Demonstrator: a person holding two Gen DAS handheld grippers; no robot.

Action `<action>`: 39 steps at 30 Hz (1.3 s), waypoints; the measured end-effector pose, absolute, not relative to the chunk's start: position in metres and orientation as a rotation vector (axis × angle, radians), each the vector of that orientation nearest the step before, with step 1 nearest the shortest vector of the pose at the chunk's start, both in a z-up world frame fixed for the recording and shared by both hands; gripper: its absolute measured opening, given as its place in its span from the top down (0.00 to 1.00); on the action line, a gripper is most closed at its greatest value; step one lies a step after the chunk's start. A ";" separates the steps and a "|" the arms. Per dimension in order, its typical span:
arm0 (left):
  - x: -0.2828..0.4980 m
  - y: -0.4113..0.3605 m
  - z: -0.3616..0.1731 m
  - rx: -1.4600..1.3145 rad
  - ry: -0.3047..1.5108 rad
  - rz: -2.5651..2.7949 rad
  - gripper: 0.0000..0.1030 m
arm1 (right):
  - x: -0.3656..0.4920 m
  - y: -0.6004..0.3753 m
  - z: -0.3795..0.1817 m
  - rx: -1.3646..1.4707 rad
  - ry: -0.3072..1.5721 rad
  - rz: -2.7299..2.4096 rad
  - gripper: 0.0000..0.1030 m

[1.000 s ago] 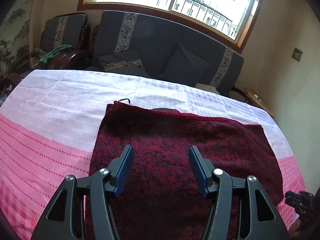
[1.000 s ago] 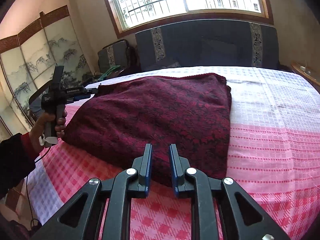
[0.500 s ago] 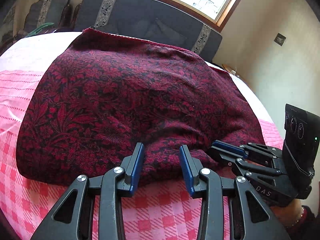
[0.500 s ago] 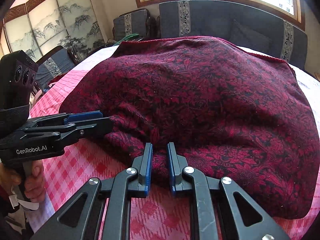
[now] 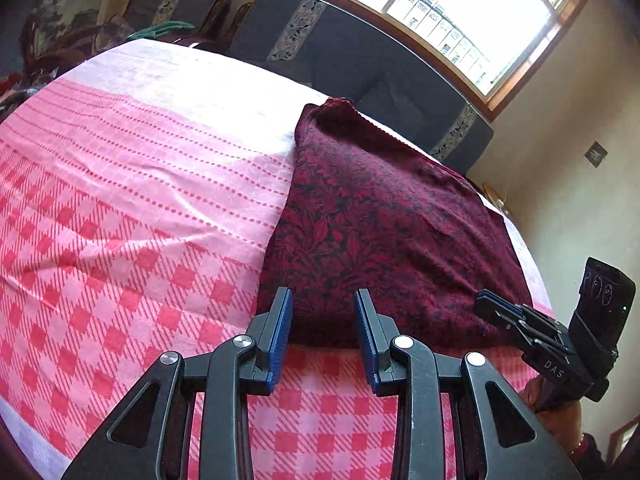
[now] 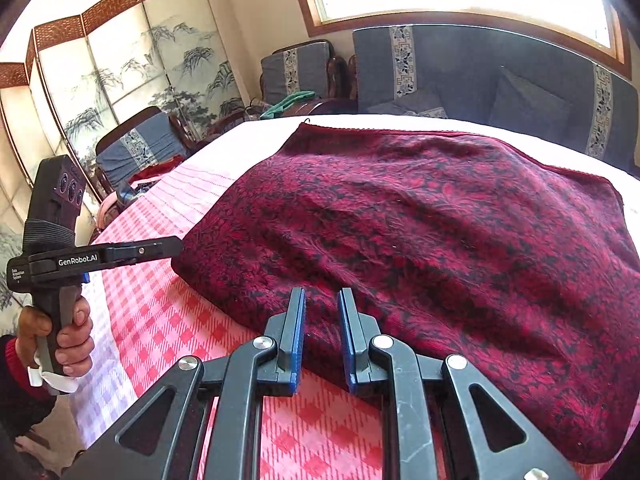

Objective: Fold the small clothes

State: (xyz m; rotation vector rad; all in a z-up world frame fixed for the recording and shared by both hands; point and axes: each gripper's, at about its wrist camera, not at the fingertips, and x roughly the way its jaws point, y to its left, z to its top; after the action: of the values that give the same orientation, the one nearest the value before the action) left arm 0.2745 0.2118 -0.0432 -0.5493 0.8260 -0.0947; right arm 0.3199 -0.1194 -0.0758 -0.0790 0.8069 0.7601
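Observation:
A dark red patterned cloth [image 5: 380, 220] [image 6: 420, 240] lies folded flat on a pink-and-white checked tablecloth [image 5: 140, 220]. My left gripper [image 5: 322, 292] straddles the cloth's near left corner. Its jaws are closing, the hem lies between the pads, and a gap shows on both sides. In the right wrist view that left gripper [image 6: 176, 244] touches the corner from the side, held by a hand [image 6: 72, 328]. My right gripper [image 6: 321, 292] sits on the near hem further right. Its jaws are opening slightly and the hem fills the narrow slit. The left wrist view shows the right gripper [image 5: 482, 300] at the cloth's edge.
A dark grey sofa [image 5: 360, 52] stands beyond the table's far edge under a window. Armchairs [image 6: 296, 68] and a painted folding screen [image 6: 120, 80] stand at the left. A green item [image 6: 288, 102] lies on one chair. The tablecloth spreads wide left of the cloth.
My left gripper has swung to the cloth's near left corner and its jaws have narrowed. The right gripper has come in to the near hem. The cloth still lies flat.

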 end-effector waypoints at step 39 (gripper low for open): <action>0.405 0.236 -0.056 -0.495 0.898 -0.360 0.41 | 0.341 -0.151 -0.087 0.101 0.713 0.540 0.62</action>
State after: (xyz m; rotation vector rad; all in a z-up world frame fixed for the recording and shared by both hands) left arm 0.4045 0.2365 -0.0560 -0.4950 0.8983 -0.3599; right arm 0.3407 -0.1508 -0.0872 0.1009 0.7128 0.5401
